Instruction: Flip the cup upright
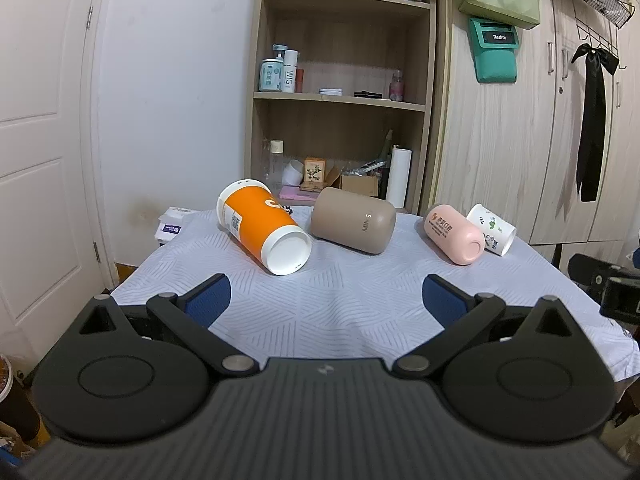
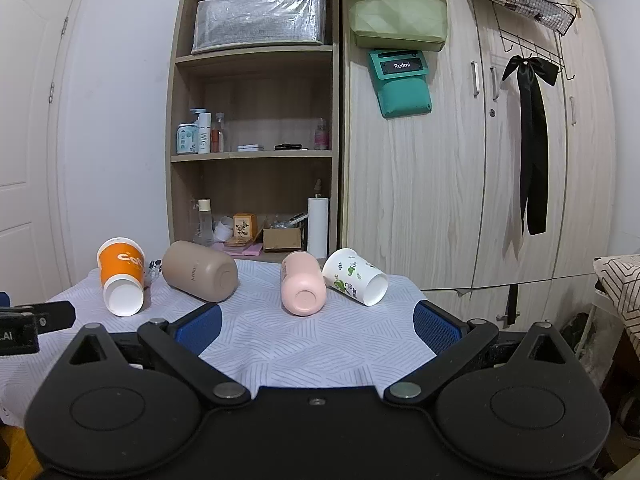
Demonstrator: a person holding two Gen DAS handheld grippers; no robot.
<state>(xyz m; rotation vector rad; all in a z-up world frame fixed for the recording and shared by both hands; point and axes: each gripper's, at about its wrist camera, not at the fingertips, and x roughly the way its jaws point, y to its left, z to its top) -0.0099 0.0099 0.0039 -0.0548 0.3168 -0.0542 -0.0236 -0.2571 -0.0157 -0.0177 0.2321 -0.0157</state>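
Four cups lie on their sides in a row across the far half of the cloth-covered table (image 1: 360,304), none upright yet. Both grippers hover at the near edge with fingers spread wide and nothing between them.

From the left gripper (image 1: 326,300), the orange cup (image 1: 262,230) lies at about 11 o'clock, its long axis running from 10 toward 4, white base end nearest the gripper and wider rim end away. The tan cup (image 1: 352,220) sits at roughly 12 o'clock, just beside the orange one, base end pointing toward 4.

From the right gripper (image 2: 318,326), the pink cup (image 2: 302,284) lies almost dead ahead at 12 o'clock, long axis running nearly straight away, base facing the gripper. The white printed cup (image 2: 354,280) sits at 1 o'clock, touching or just beside the pink one, its narrow base end aimed toward 4.

My judgement: the left gripper is nearer the orange and tan cups, the right nearer the pink and white. The pink cup's end-on axis would likely need a grasp across its sides.
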